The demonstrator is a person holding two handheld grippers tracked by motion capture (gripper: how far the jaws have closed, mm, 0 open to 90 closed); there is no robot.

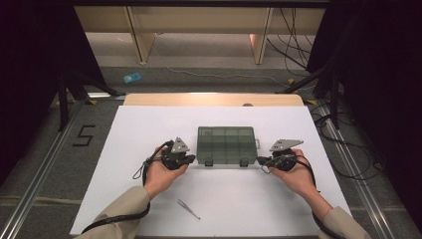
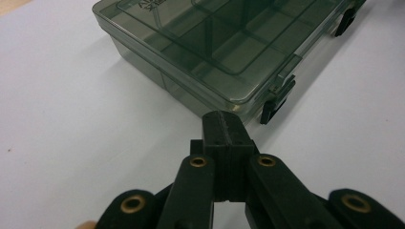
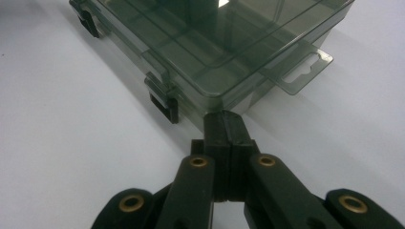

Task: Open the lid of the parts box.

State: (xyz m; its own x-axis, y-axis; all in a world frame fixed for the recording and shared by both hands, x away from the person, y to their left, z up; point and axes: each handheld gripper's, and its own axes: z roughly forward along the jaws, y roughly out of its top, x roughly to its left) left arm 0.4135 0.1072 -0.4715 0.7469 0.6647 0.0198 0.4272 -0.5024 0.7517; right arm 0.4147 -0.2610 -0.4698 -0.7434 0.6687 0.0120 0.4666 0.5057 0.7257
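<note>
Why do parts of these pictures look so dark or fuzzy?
High view: the white table is brightly lit, the surroundings nearly black. Left gripper view: the shut left gripper looks soft, the smoky compartment box sharper. Right gripper view: the box's lid catches pale glare.

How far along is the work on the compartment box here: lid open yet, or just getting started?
Nothing looks done: the smoky compartment box lies closed on the white table, both front latches down. In hand: the left gripper and right gripper, jaws shut and empty, are poised at its two near corners. Left, apparently: unlatching and opening the lid. The tweezers lie untouched near the front edge.
</note>
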